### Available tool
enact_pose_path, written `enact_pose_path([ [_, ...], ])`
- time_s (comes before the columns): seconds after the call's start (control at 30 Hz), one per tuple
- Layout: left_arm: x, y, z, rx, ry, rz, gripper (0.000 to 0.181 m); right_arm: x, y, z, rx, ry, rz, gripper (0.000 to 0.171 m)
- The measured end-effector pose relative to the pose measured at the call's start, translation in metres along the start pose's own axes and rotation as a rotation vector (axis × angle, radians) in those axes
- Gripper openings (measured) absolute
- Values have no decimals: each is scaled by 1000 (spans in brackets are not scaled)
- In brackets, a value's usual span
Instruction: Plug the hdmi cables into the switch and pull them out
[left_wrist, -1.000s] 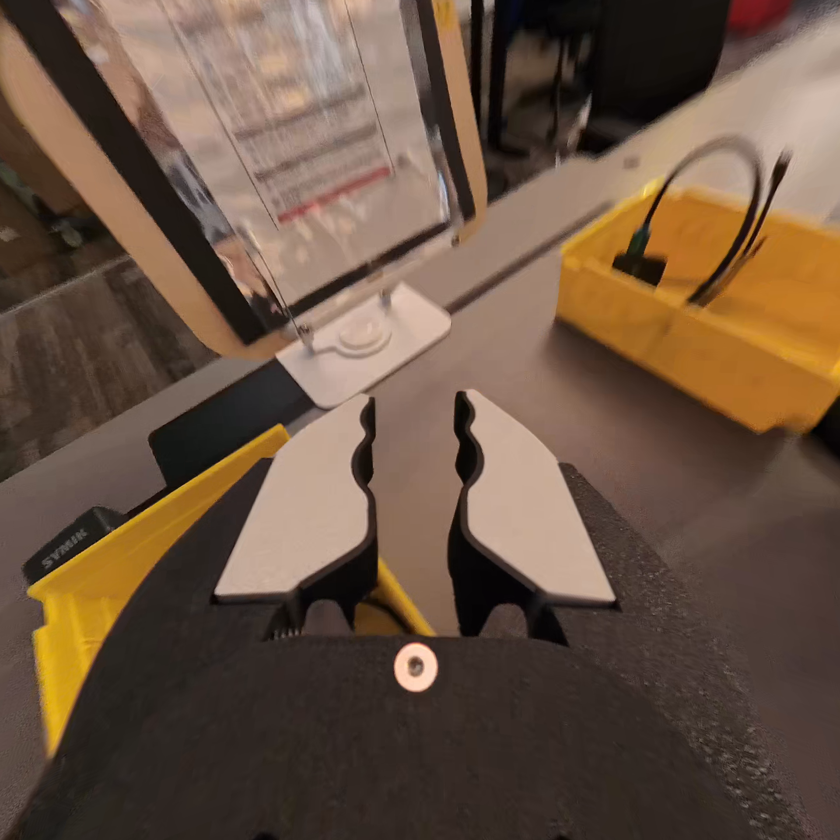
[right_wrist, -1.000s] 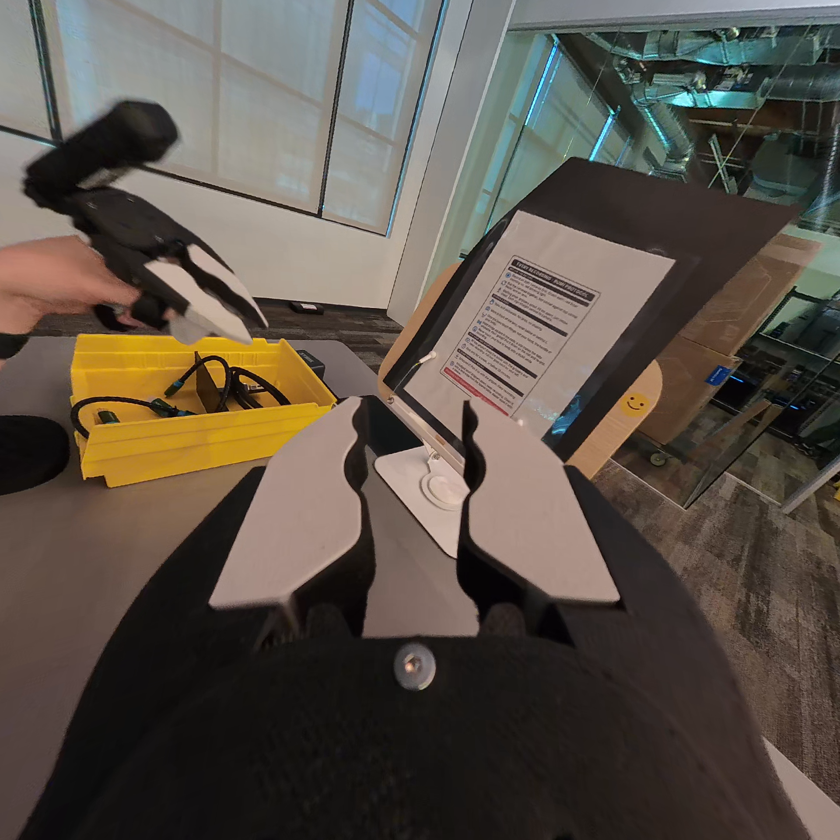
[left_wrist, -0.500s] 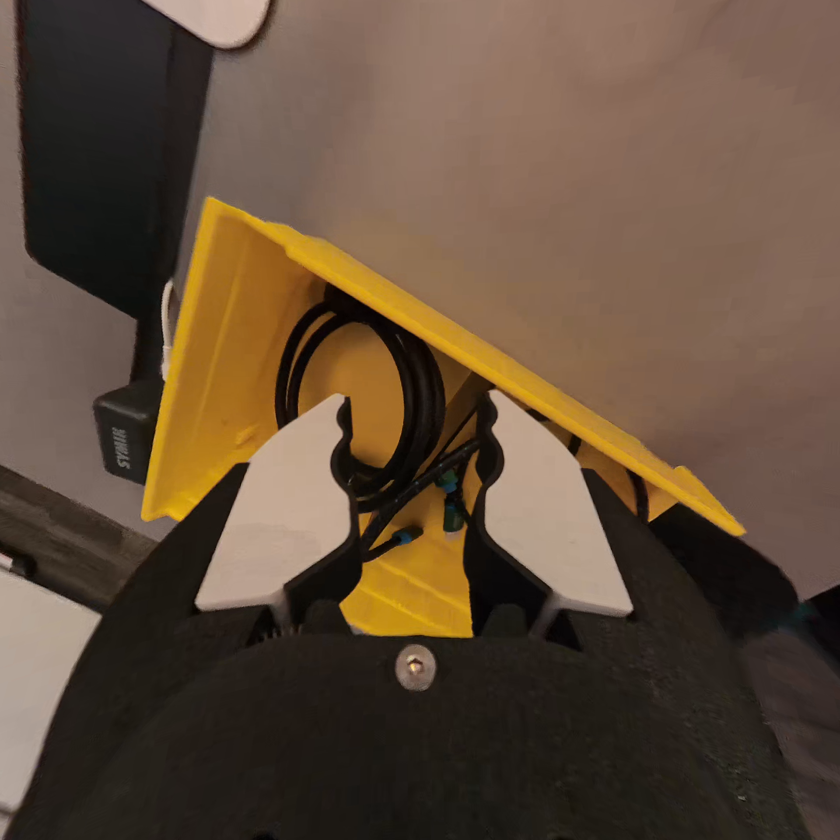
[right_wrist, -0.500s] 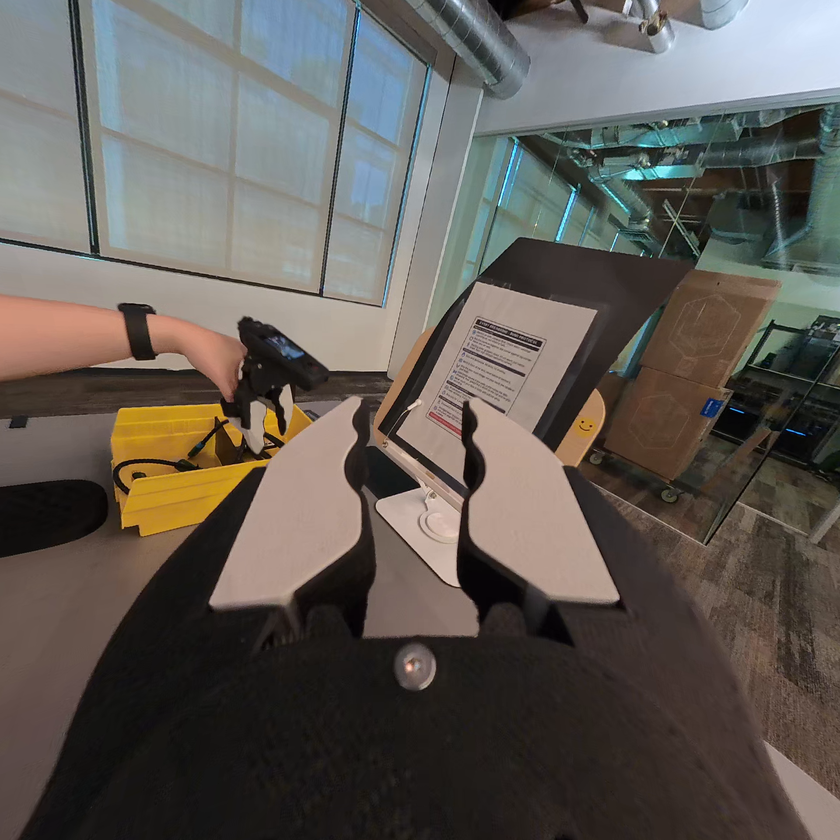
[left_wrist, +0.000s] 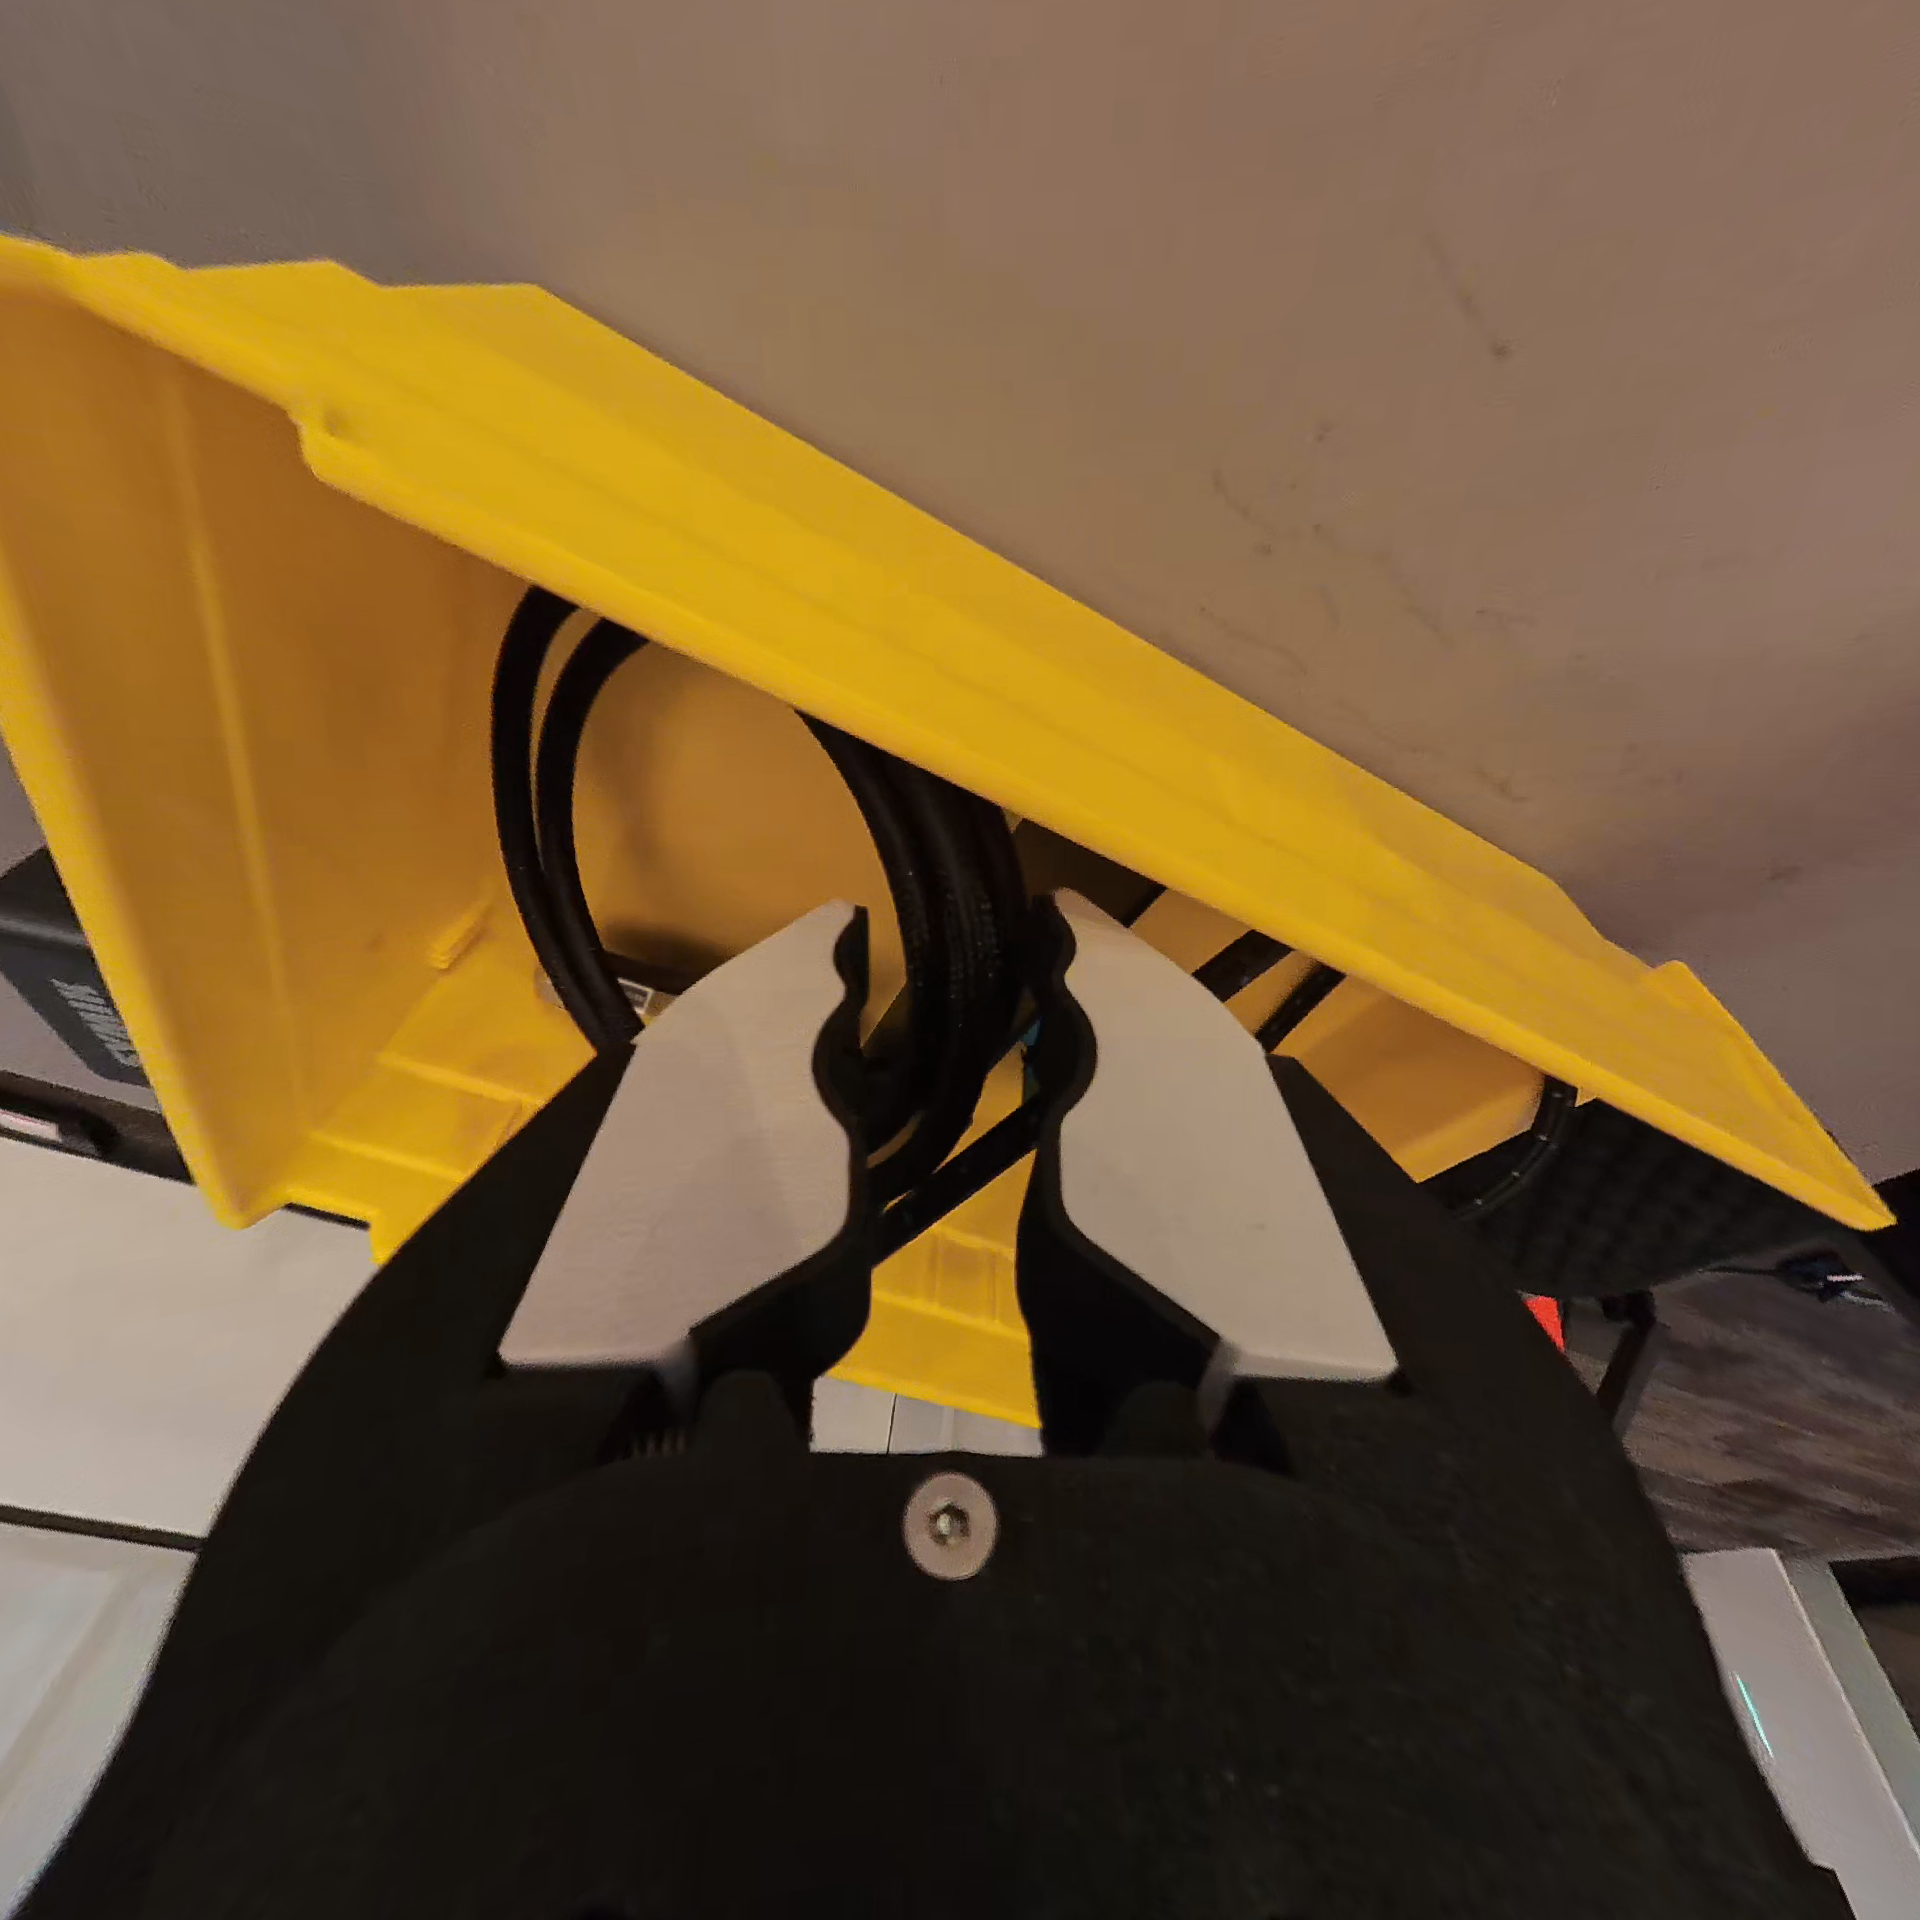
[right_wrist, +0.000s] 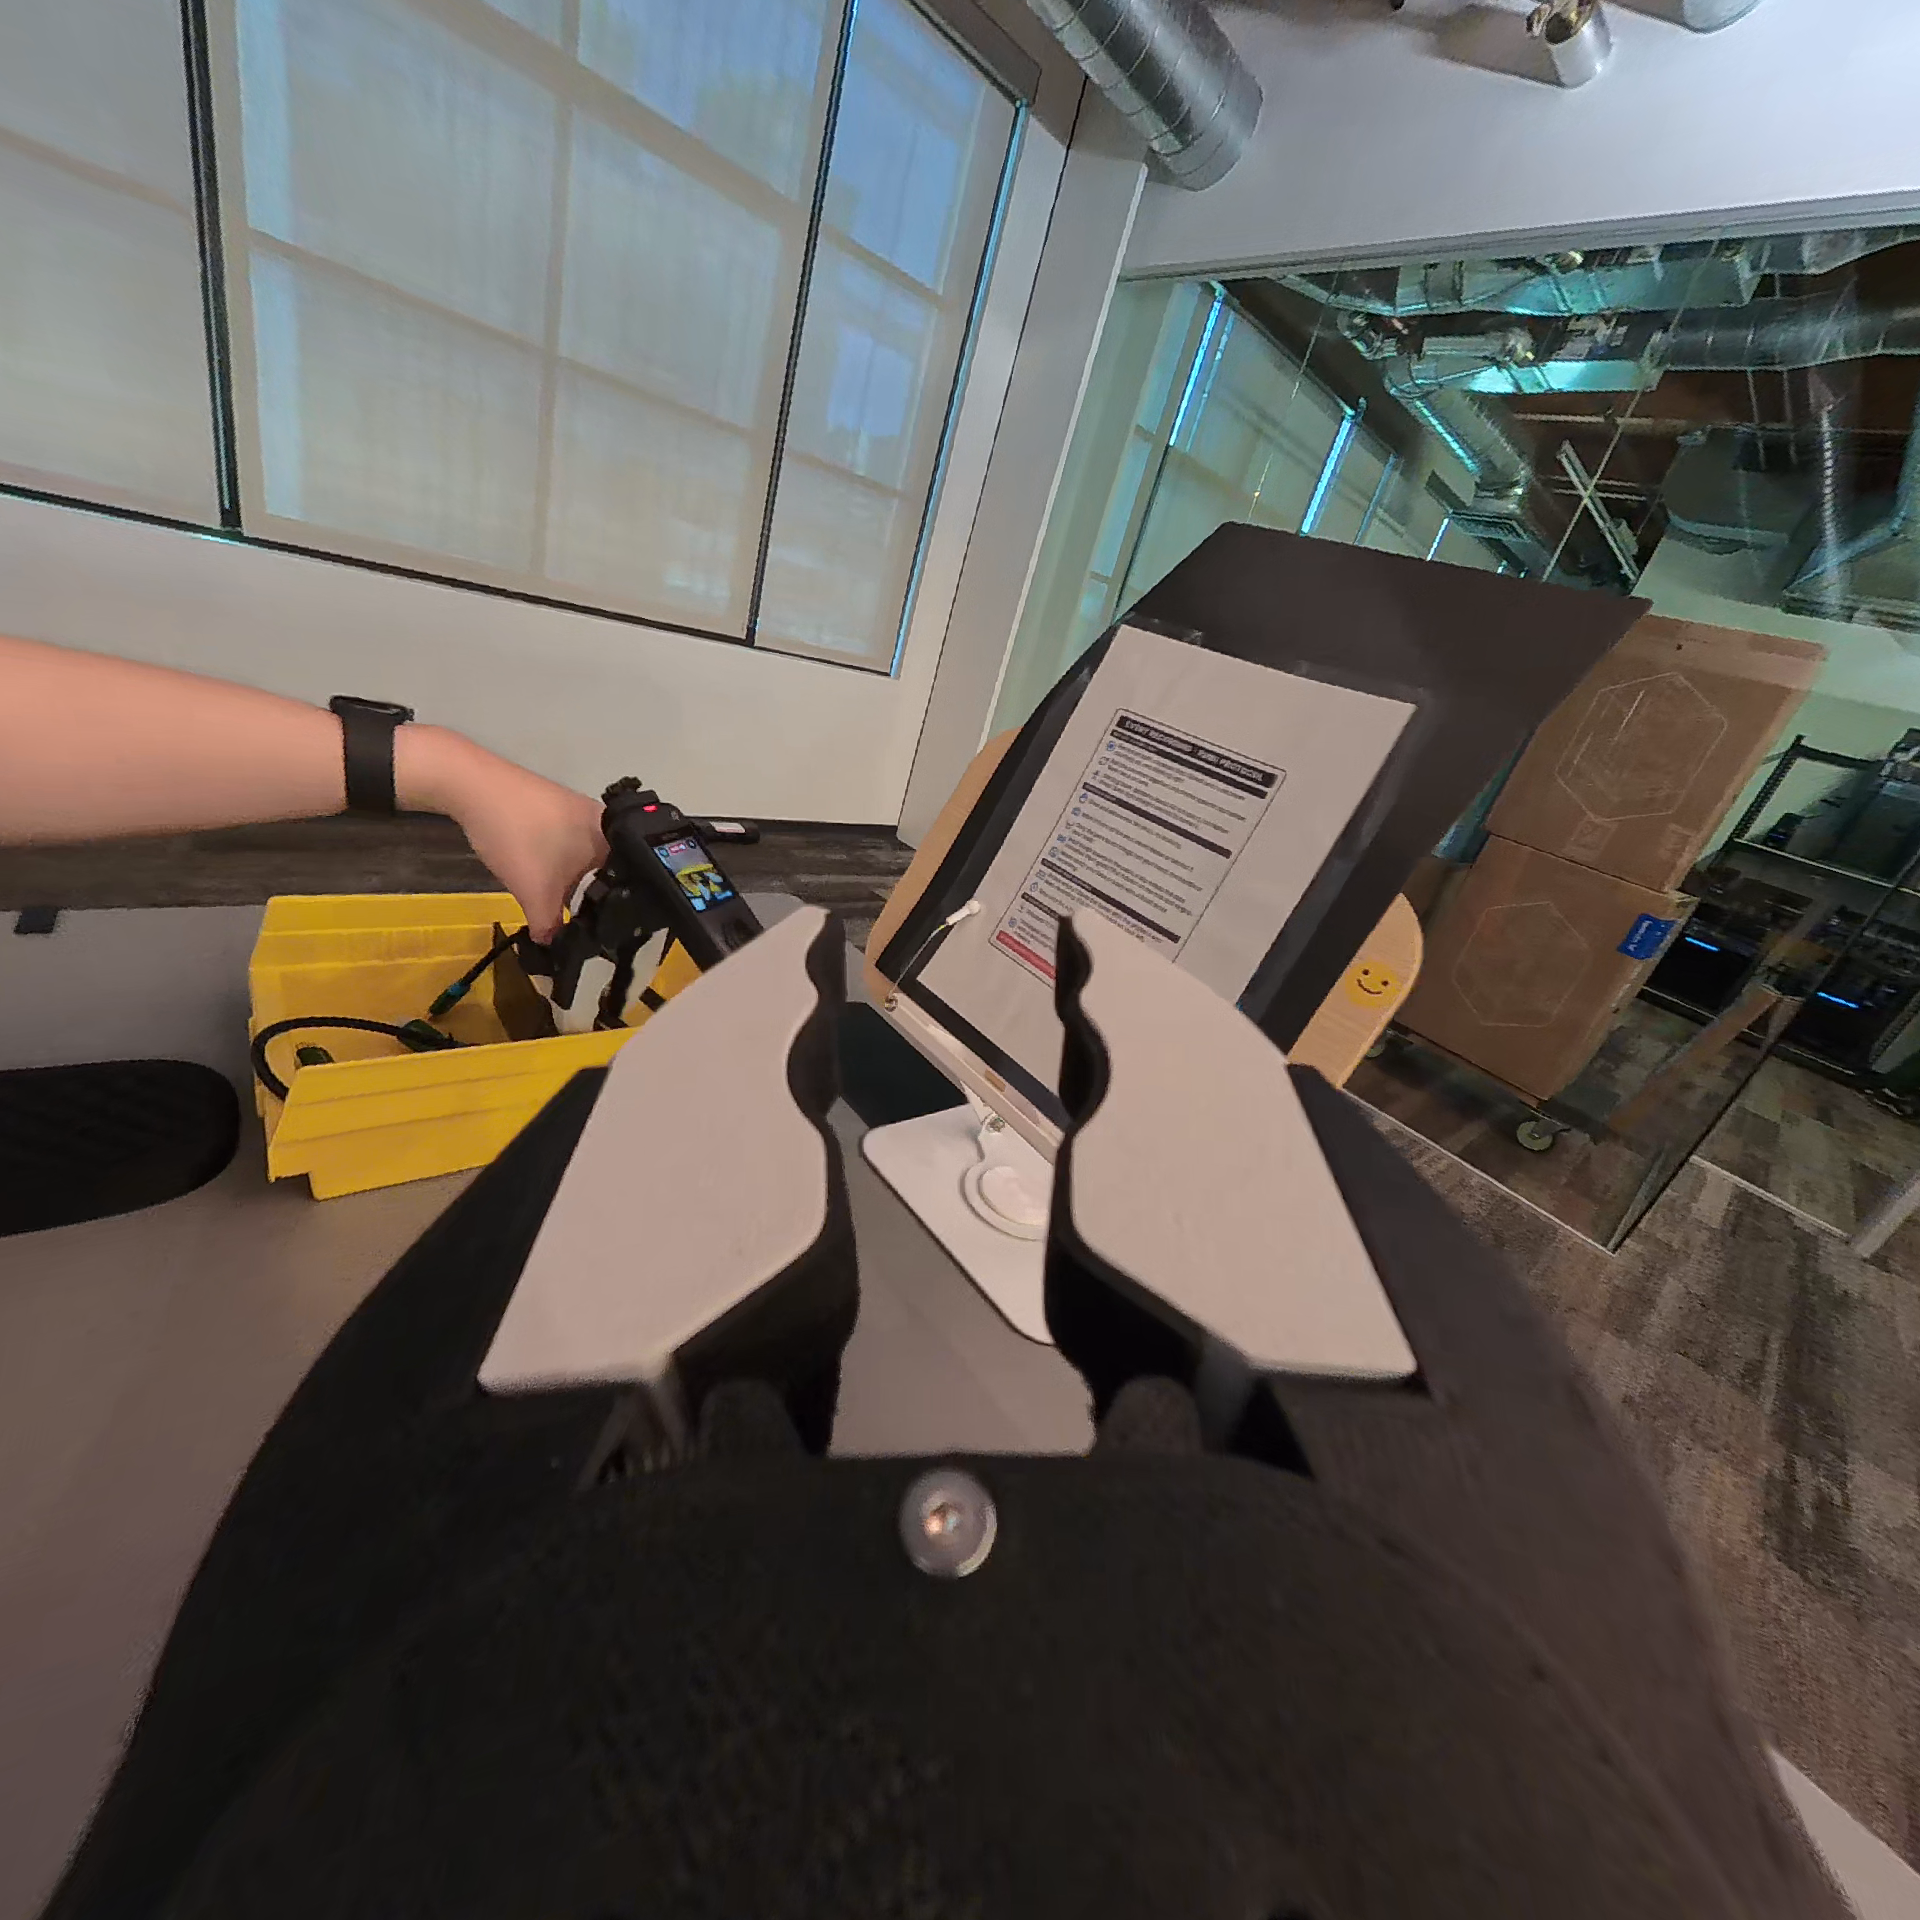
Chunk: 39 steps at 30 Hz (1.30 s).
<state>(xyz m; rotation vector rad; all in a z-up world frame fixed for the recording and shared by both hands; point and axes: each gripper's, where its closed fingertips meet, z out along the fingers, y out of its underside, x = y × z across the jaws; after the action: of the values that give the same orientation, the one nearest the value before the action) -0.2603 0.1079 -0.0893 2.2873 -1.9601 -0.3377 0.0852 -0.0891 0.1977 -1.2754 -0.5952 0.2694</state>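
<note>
My left gripper (left_wrist: 951, 966) is down inside the yellow bin (left_wrist: 935, 665), its jaws parted with the looped black HDMI cables (left_wrist: 945, 914) running up between them; nothing is clamped yet, as far as I can judge. My right gripper (right_wrist: 940, 997) hangs over the grey table (right_wrist: 156, 1351), jaws apart and empty, pointed toward the sign holder (right_wrist: 1143, 831) on its white base.

To do this step well, I think I should not close on the bundled loop. What I want is a single plug end, so I would shift toward the thin cable (left_wrist: 966, 1153) crossing low between my fingers, where a bit of blue (left_wrist: 1029, 1039) shows against the right finger, and take the connector body squarely, close to the plug, so it stays straight for insertion. Grabbing the braided loop would likely drag the whole tangle out of the bin.

Much is hard to make out. In the left wrist view the bin's near wall hides where the cables go on the right, and my own fingers cover the plug ends. From the right wrist view I see a cable (right_wrist: 343, 1034) draped over the bin's front edge and a green-tipped plug (right_wrist: 447, 1003) standing up beside a dark upright piece (right_wrist: 514, 1003), which may be the switch, though I cannot tell. The left gripper's fingertips are lost behind its handle there
</note>
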Motion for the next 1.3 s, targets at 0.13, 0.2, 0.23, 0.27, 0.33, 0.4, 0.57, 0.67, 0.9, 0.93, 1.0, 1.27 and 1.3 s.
enact_pose_path([
  [0.13, 2, 1, 0, -16, -10, -19, 20, -1, 2, 2, 3, -15, 7, 39],
  [0.2, 1, 1, -2, -18, -30, -26, 18, -1, 3, 1, 11, -26, 25, 39],
  [0.23, -1, 1, -3, -14, -41, -30, 17, 1, 3, 0, 13, -26, 33, 39],
  [0.27, -2, 0, -4, -7, -52, -35, 15, 3, 3, -2, 17, -23, 40, 38],
  [0.33, -7, 2, -10, 5, -77, -52, 14, 7, 2, -6, 32, -15, 50, 38],
  [0.4, -11, 4, -17, 26, -85, -79, 13, 12, -2, -10, 66, -11, 71, 36],
  [0.57, -24, 18, -37, 106, -124, -162, 9, 17, 0, -11, 90, -41, 148, 35],
  [0.67, -36, 29, -52, 157, -184, -192, 9, 21, 4, -9, 67, -12, 134, 35],
  [0.9, -56, 50, -95, 318, -228, -297, 8, 2, 12, 11, 2, -43, 62, 35],
  [0.93, -58, 52, -104, 344, -235, -313, 8, 0, 15, 16, -17, -42, 49, 35],
  [1.0, -59, 56, -125, 402, -253, -331, 8, -1, 24, 24, -49, -35, 30, 35],
  [1.27, -39, 56, -216, 605, -363, -303, 8, -38, 67, 78, -145, -211, 97, 35],
  [1.3, -33, 53, -229, 631, -378, -286, 8, -49, 73, 86, -150, -257, 114, 35],
])
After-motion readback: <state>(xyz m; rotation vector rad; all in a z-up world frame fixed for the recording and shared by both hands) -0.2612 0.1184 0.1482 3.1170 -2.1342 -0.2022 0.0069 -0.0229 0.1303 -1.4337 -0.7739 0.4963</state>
